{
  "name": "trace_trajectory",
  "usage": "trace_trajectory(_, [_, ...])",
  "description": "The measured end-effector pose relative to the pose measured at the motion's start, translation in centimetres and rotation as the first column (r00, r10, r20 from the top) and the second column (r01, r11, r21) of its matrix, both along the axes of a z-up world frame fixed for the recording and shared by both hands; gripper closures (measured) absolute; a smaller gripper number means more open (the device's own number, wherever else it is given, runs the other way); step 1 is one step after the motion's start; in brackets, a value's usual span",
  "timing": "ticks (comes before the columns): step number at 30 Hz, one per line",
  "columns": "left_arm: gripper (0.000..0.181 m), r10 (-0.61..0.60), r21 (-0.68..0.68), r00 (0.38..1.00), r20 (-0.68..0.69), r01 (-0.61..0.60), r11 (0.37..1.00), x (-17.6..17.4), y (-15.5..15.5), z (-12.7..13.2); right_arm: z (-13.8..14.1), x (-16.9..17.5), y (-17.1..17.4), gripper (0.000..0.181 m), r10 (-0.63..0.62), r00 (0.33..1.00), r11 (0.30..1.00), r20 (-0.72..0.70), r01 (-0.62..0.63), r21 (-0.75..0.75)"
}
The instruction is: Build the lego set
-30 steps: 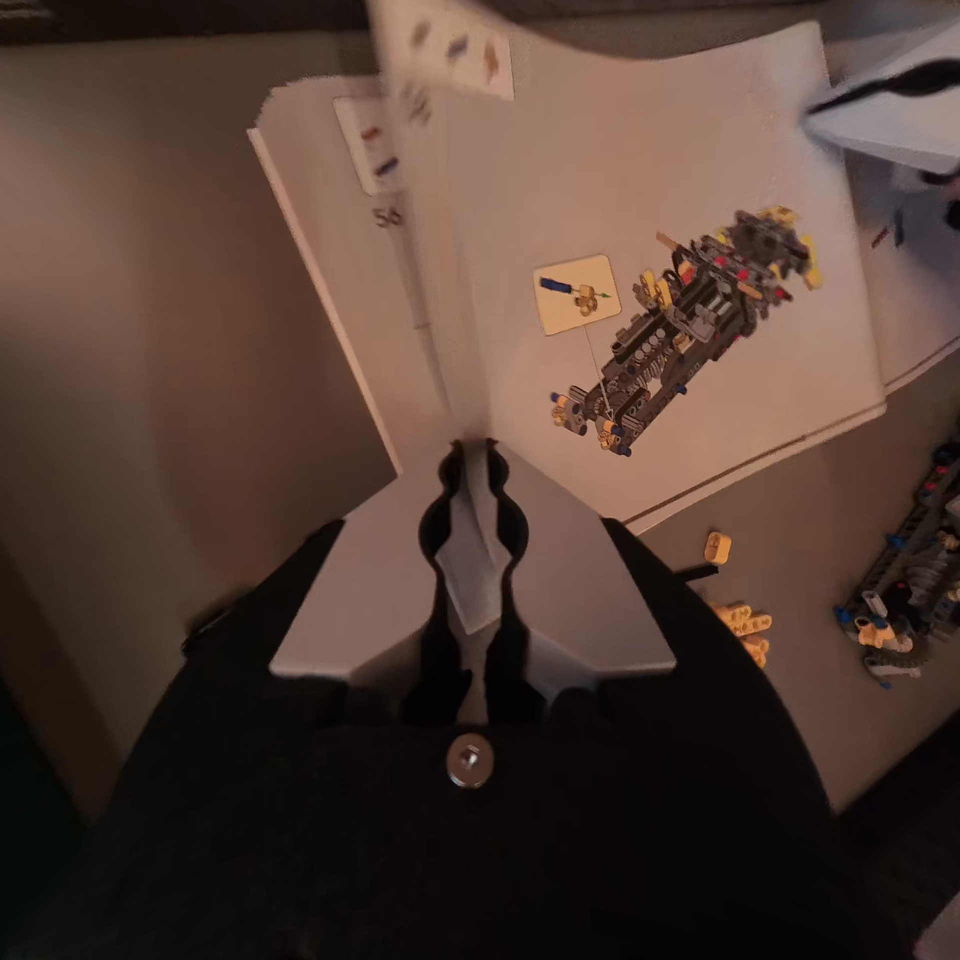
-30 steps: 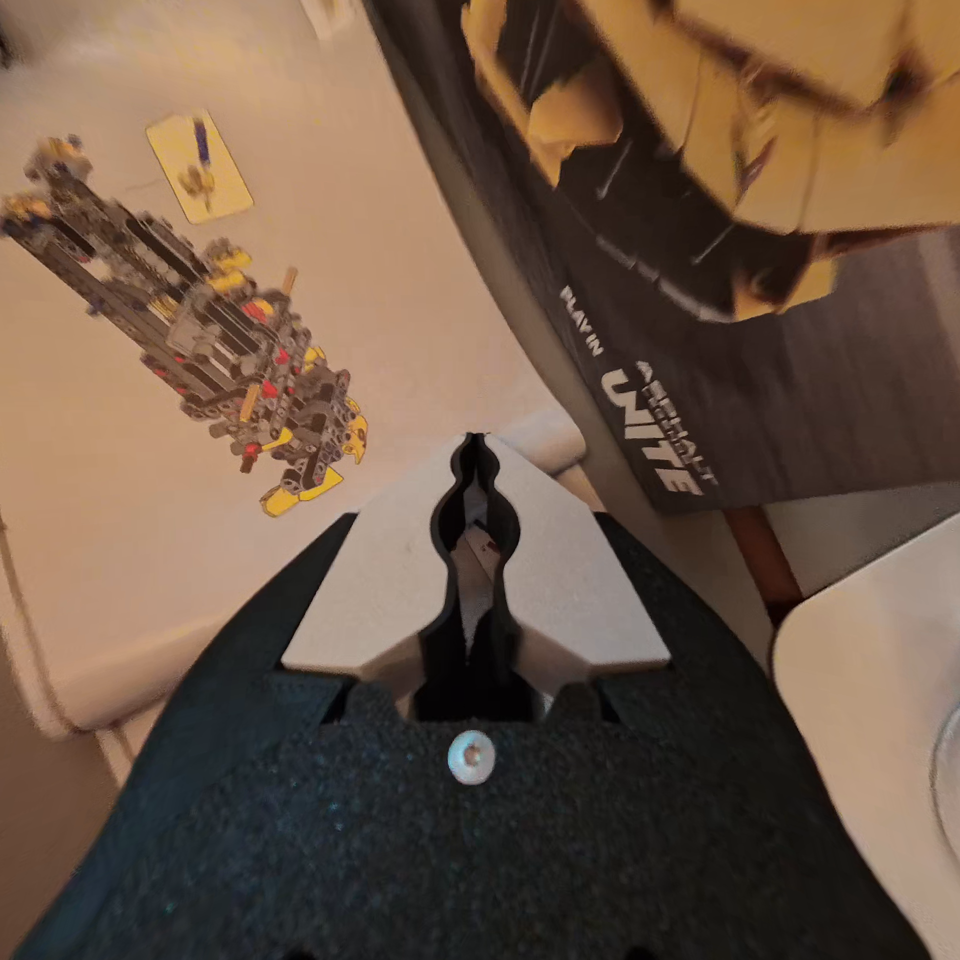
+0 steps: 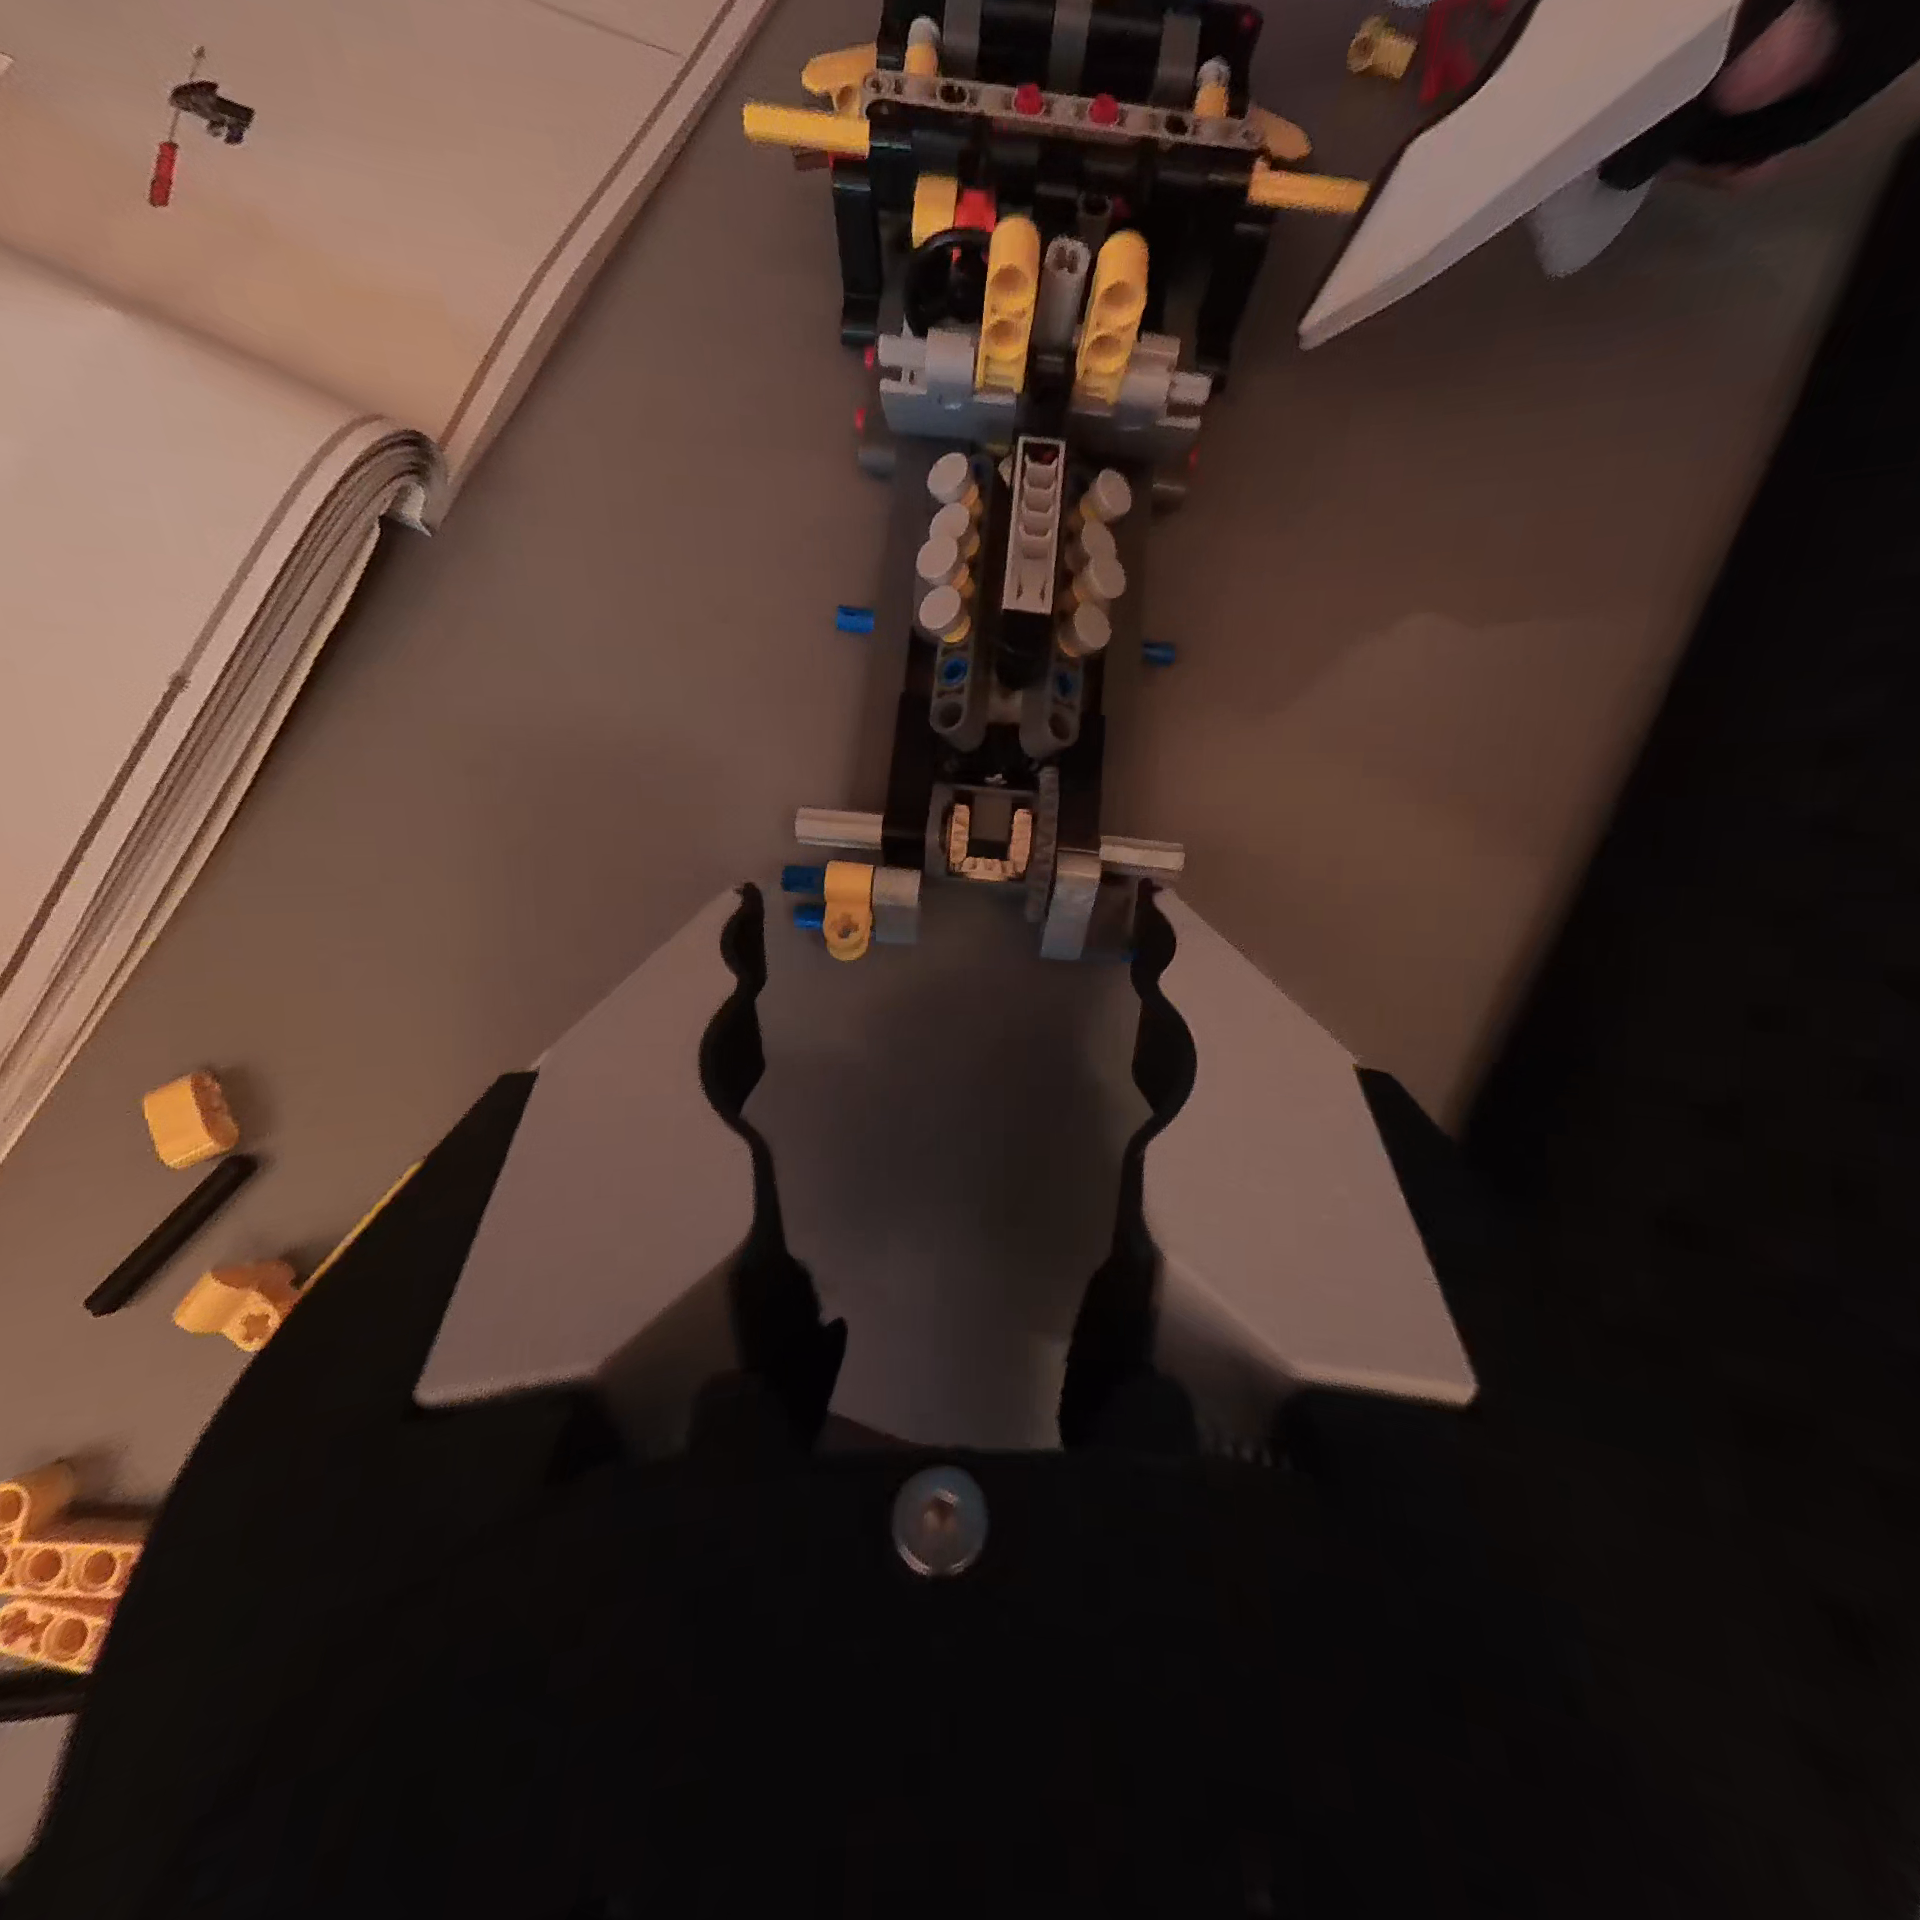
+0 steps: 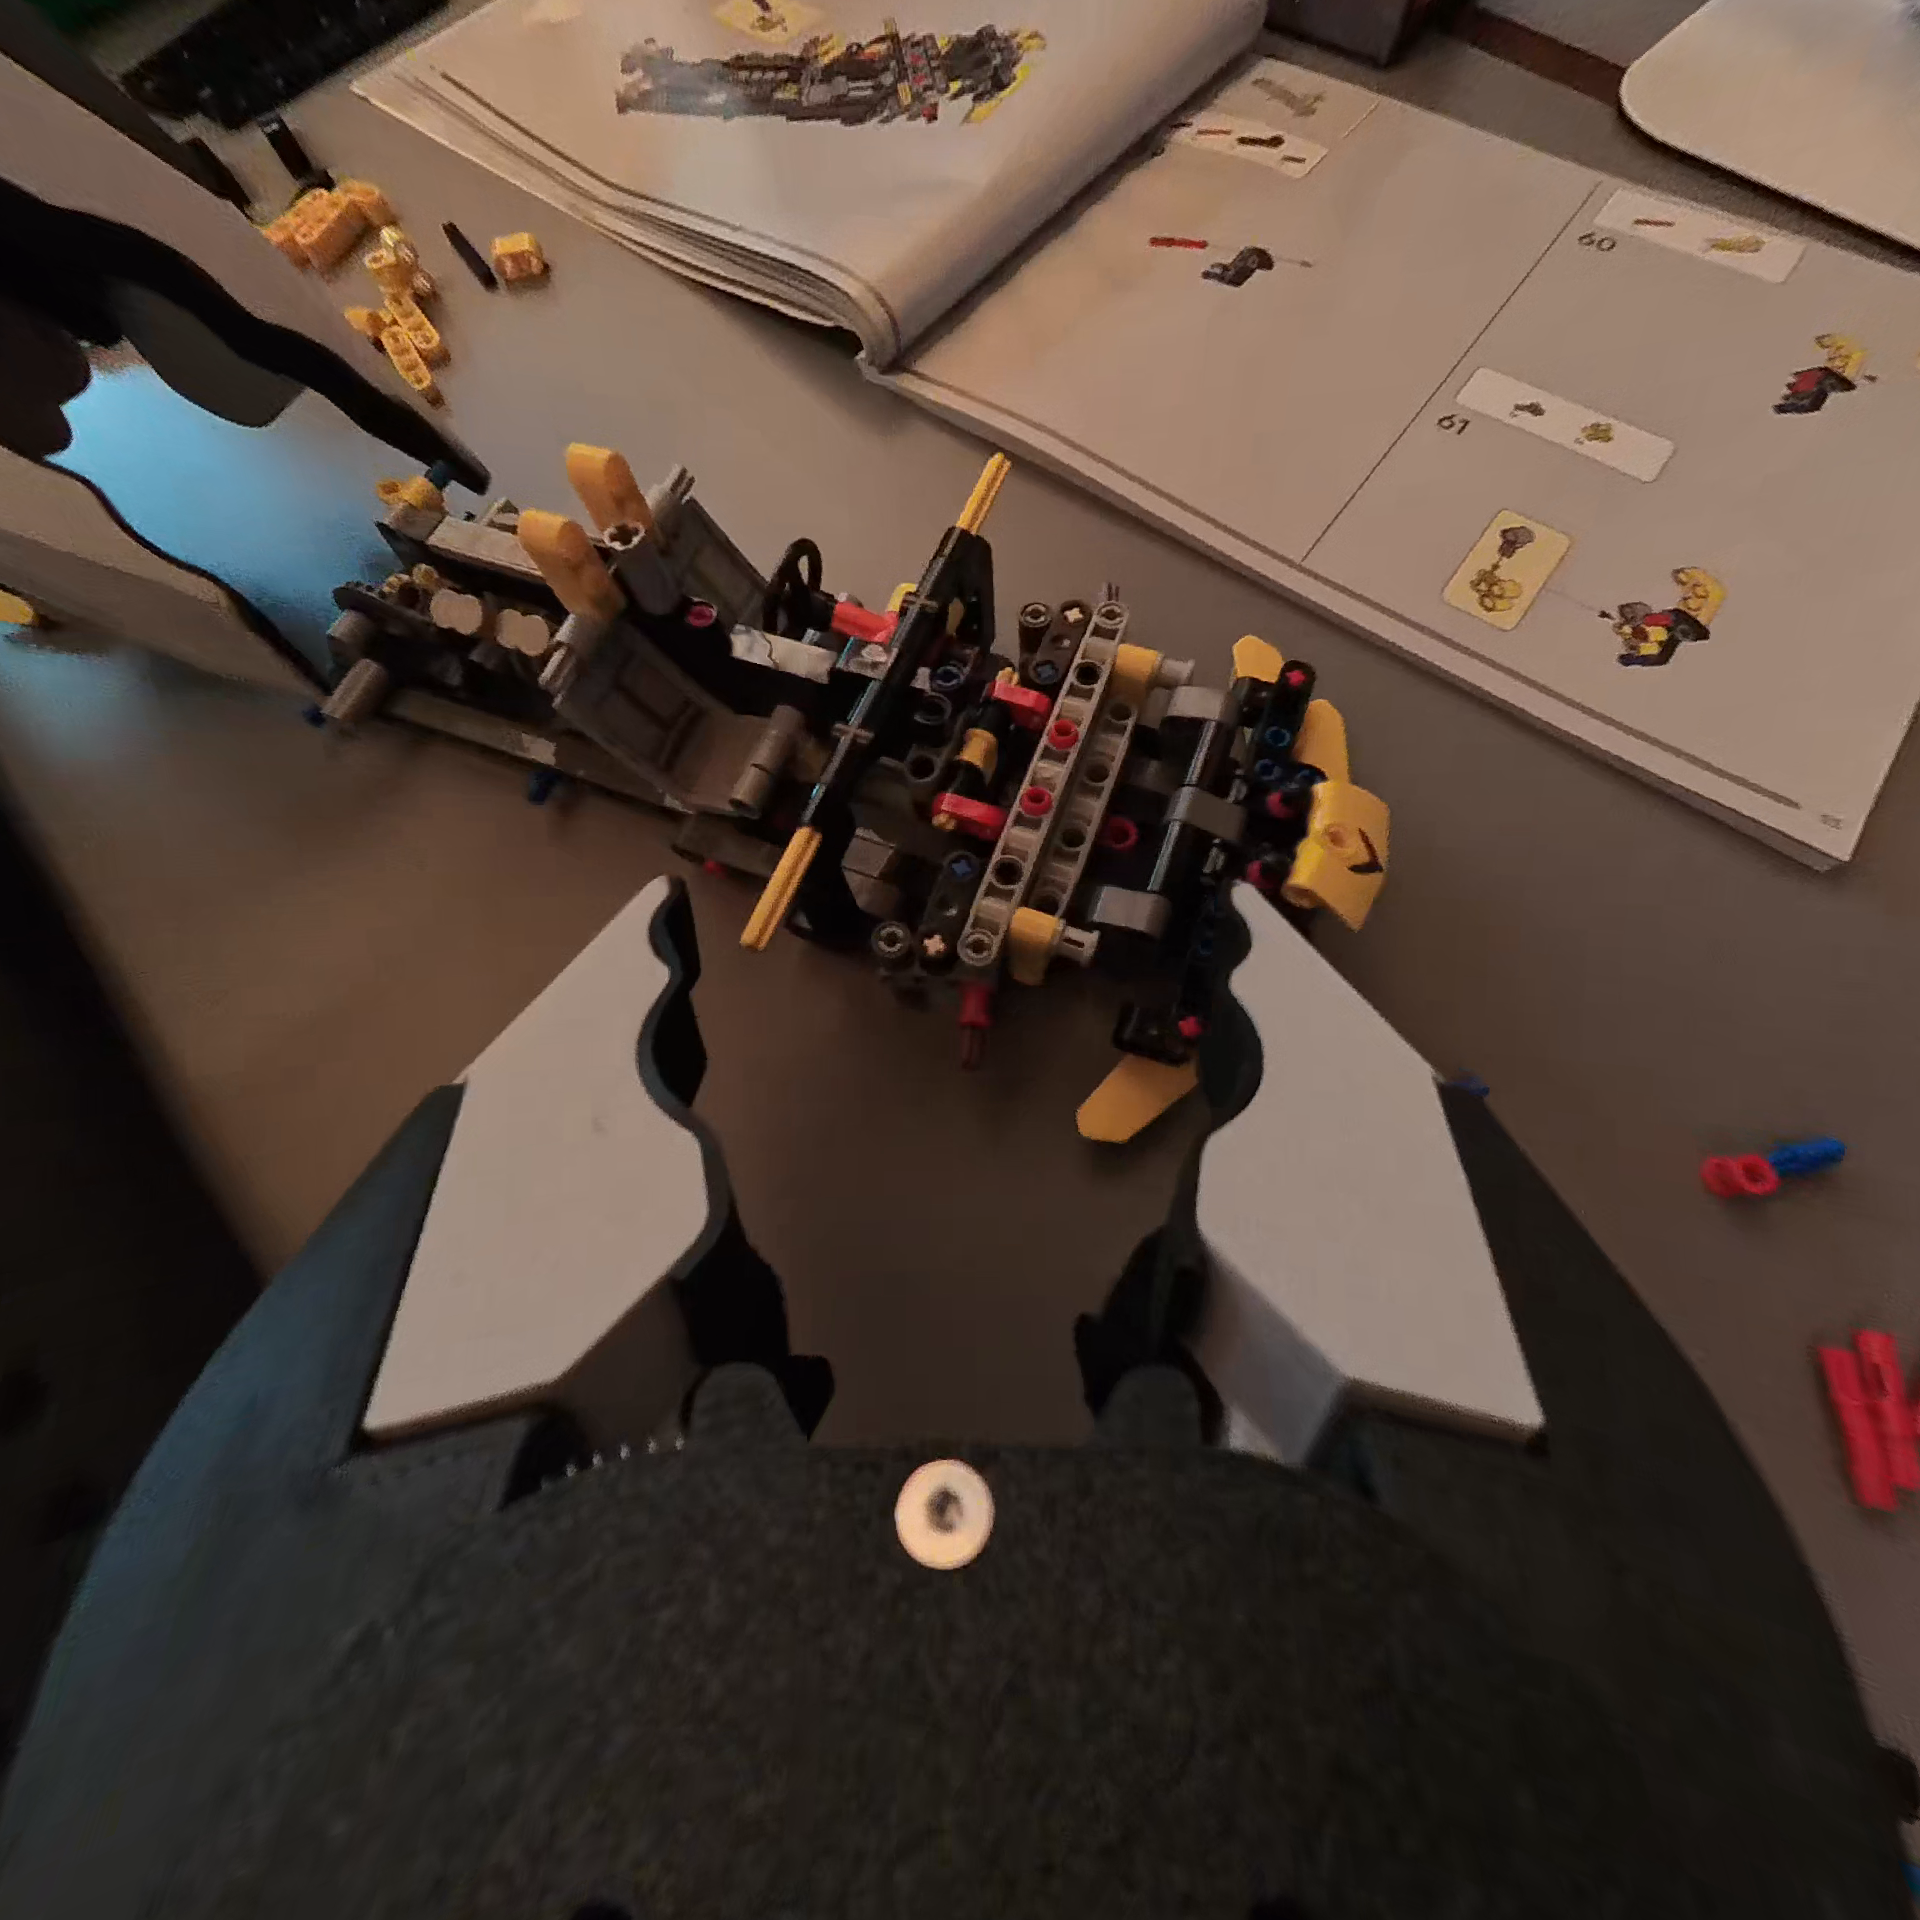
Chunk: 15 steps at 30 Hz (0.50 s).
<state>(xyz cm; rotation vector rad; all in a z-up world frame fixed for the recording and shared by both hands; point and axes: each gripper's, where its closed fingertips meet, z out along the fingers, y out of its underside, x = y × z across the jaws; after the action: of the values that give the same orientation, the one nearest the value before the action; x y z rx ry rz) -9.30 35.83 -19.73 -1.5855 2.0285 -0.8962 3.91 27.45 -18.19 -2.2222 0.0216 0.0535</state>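
The long black, grey and yellow Lego chassis (image 3: 1039, 540) lies on the grey table, also seen in the right wrist view (image 4: 935, 748). My left gripper (image 3: 945, 904) is open and empty, and its fingertips flank the chassis's near end with the grey axle. It shows at the left of the right wrist view (image 4: 208, 540). My right gripper (image 4: 951, 904) is open and empty. Its fingertips stand either side of the chassis's yellow-tipped end, the right one close against it. It shows at the top right of the left wrist view (image 3: 1507, 156).
The open instruction booklet (image 3: 208, 416) (image 4: 1351, 416) lies beside the chassis. Loose yellow pieces (image 3: 192, 1117) (image 4: 384, 281) and a black axle (image 3: 171, 1231) lie near it. Red and blue pins (image 4: 1766, 1169) and red pieces (image 4: 1870, 1423) lie right. The table edge (image 3: 1558, 831) runs close by.
Both grippers were shut at the booklet, the left on a page. Both have since opened, left the booklet and moved to opposite ends of the chassis.
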Motion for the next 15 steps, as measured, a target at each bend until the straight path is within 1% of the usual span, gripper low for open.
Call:
trace_trajectory(3, [0.108,0.010,-0.012,1.000,-0.025,-0.010,1.000,-0.1,0.2,-0.4,0.2,0.3,0.9,0.098,-0.005,0.999,1.000,0.046,0.005,0.017])
trace_trajectory(7, [0.108,0.004,-0.024,0.999,-0.041,-0.005,1.000,-0.3,0.3,-0.5,0.2,0.4,2.1,0.100,-0.006,0.999,1.000,0.033,0.005,0.016])
trace_trajectory(12, [0.108,0.016,-0.013,0.999,-0.041,-0.016,1.000,-0.8,1.4,-0.4,0.3,0.2,3.4,0.102,0.007,1.000,1.000,0.018,-0.008,0.025])
trace_trajectory(13, [0.109,0.019,-0.014,0.999,-0.032,-0.020,1.000,-1.1,1.5,-0.1,0.4,0.1,3.5,0.102,0.010,1.000,1.000,0.016,-0.011,0.023])
trace_trajectory(15, [0.108,0.049,-0.049,0.998,0.036,-0.047,0.998,-2.1,2.2,1.9,1.0,-0.1,3.4,0.099,0.006,1.000,0.999,0.007,-0.006,0.036])
